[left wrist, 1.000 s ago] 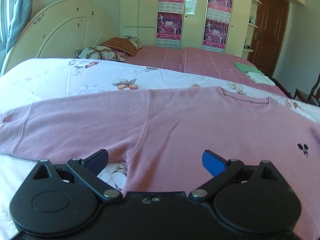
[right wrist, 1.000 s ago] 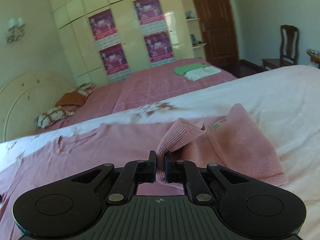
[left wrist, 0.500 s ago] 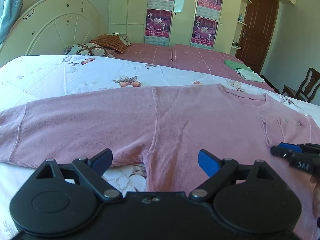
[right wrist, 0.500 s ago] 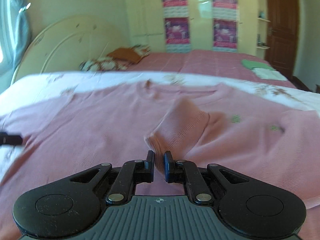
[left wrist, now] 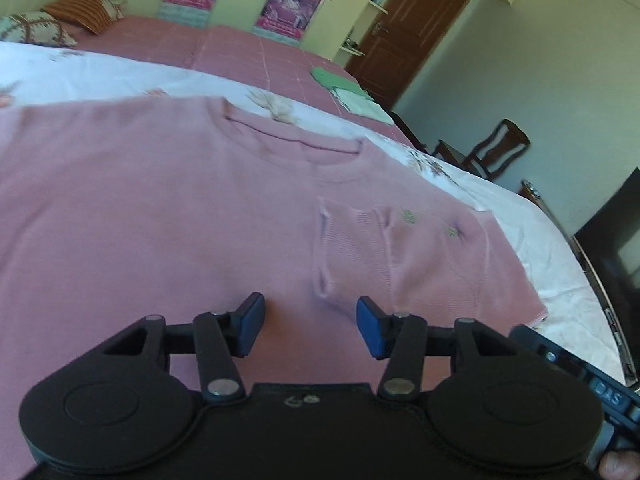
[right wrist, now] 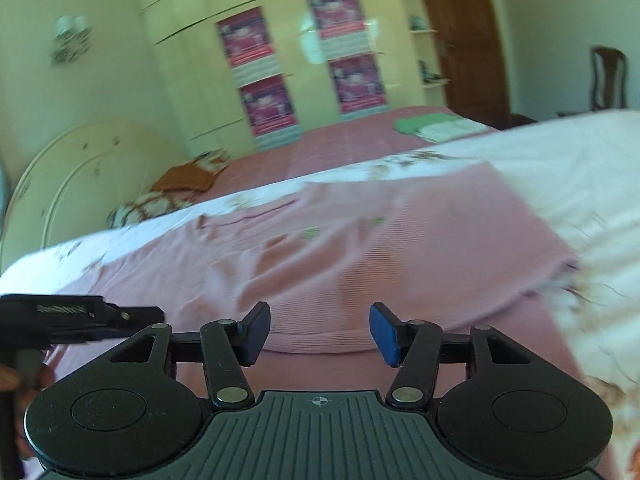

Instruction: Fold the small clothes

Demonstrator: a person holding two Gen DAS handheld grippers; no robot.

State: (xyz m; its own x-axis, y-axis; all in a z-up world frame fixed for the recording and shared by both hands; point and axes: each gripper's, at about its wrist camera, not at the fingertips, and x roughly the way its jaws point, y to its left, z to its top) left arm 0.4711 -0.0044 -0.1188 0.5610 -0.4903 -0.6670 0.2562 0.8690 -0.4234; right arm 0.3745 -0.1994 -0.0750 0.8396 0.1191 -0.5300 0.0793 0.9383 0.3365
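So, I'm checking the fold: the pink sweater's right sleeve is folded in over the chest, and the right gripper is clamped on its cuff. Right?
Not quite. The right gripper no longer clamps the cuff: the right wrist view shows its jaws apart and opening, nothing pinched. The sleeve does lie folded over the chest of the pink sweater.

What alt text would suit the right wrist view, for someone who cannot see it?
A pink sweater lies on a floral bedspread, one sleeve folded in over its body. The right tongs are opening above its near edge, with nothing between them. The left tongs poke in from the left.
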